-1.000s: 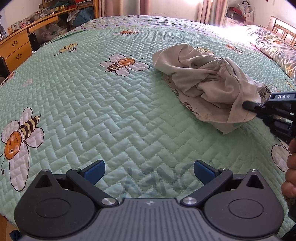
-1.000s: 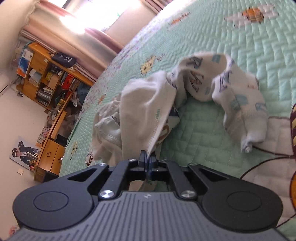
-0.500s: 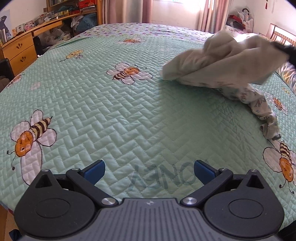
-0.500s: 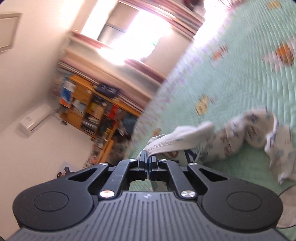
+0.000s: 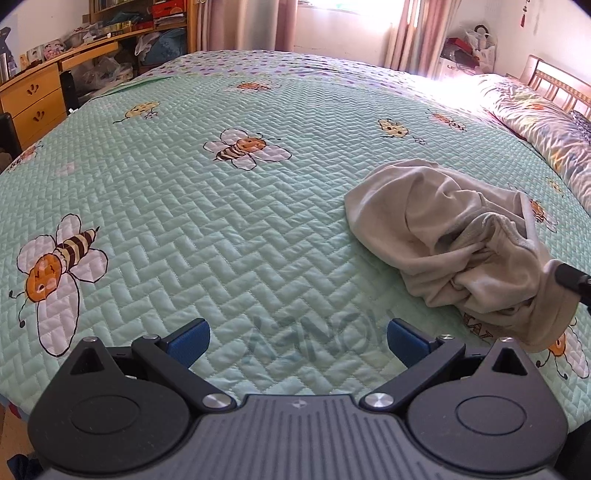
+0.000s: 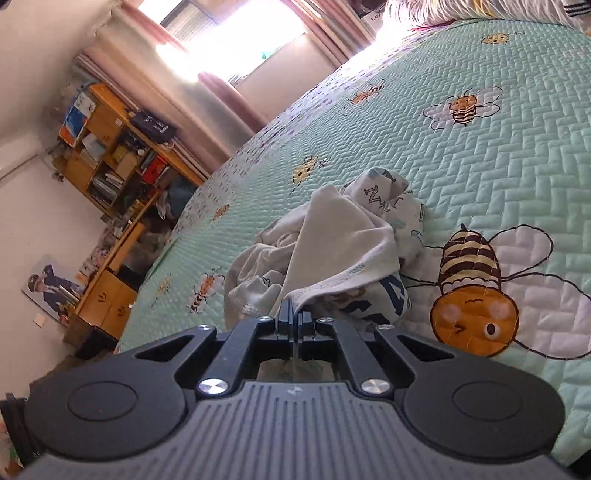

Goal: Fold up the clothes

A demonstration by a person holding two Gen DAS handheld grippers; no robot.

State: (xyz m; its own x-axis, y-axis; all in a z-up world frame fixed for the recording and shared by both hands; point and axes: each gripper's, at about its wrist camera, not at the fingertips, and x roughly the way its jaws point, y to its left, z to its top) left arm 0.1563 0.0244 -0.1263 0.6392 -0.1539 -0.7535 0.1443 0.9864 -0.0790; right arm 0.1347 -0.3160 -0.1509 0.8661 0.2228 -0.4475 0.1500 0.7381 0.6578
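- Clothes: crumpled beige garment (image 5: 443, 236) now back down on green bee quilt (image 5: 221, 221), R of centre in L wrist view; half a sec ago hung stretched up high toward upper R of that view, lifted off bed.
- Sits nearer L gripper than a sec ago; was further back, mid-quilt, then.
- One edge raised at far R, pinched by R gripper (image 5: 567, 275); rest slumped in folds on quilt.
- Second piece, white w/ blue letter print (image 6: 391, 206), bunched under & behind beige one in R wrist view; half a sec ago trailed out long to R, now gathered in close.
- Only a sliver of print visible under beige heap in L view.
- R gripper (image 6: 291, 314): fingers pressed together on hemmed edge of beige garment, no gap seen; same grip as in both earlier frames.
- R view sharp now, blurred half a sec ago; more quilt in it, less wall.
- Big bee print (image 6: 476, 295) just R of heap, touching cloth edge.
- L gripper (image 5: 297, 336): blue pads (image 5: 188, 334) spread wide, nothing between, over bare quilt near front edge; width same as before.
- L view slightly shifted: bee at L edge (image 5: 59, 266) lower in frame than a sec ago.
- Wooden desk & shelves (image 5: 44, 88) at far L, curtains (image 5: 266, 22) behind bed, pillow area (image 5: 535, 118) at far R, unchanged.
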